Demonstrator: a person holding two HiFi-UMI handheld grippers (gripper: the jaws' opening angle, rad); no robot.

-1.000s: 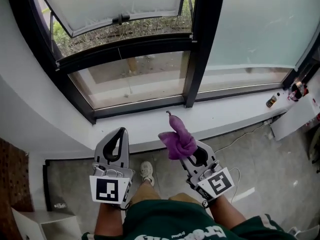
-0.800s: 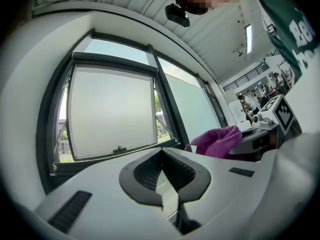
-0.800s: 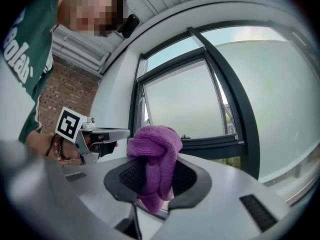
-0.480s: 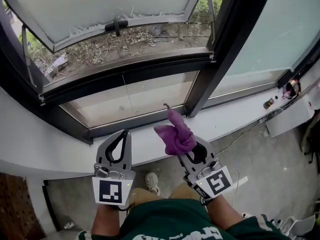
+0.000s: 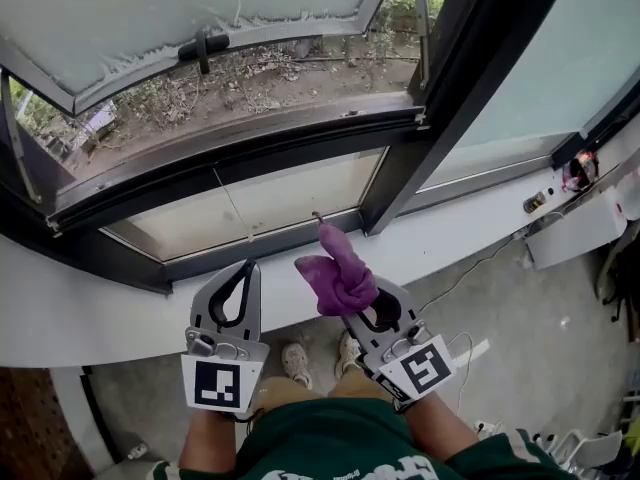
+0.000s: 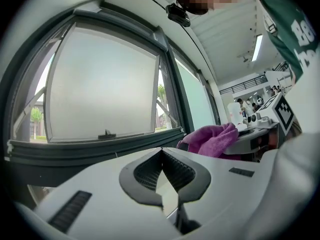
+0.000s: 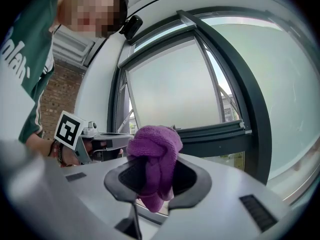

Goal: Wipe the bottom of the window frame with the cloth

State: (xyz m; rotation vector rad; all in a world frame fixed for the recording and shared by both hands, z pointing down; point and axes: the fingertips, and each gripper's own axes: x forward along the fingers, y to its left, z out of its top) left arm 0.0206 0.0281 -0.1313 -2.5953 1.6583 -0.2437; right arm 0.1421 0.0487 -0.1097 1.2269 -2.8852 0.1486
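Note:
A bunched purple cloth (image 5: 335, 273) sticks up out of my right gripper (image 5: 352, 304), whose jaws are shut on it; in the right gripper view the cloth (image 7: 152, 156) fills the gap between the jaws. My left gripper (image 5: 238, 278) is held beside it, shut and holding nothing (image 6: 161, 156). Both hover over the white sill (image 5: 300, 290), just short of the dark bottom rail of the window frame (image 5: 260, 243). Above that rail the upper sash (image 5: 190, 18) is tilted open outward.
A thick dark mullion (image 5: 440, 88) runs diagonally right of the cloth. Small items, including a little bottle (image 5: 535, 202), sit at the far right end of the sill. A cable (image 5: 480, 268) trails down to the grey floor. The person's shoes (image 5: 293, 360) show below.
The view has shifted closer to the window. Both grippers hold much the same pose, and the cloth tip now overlaps the bottom rail of the frame.

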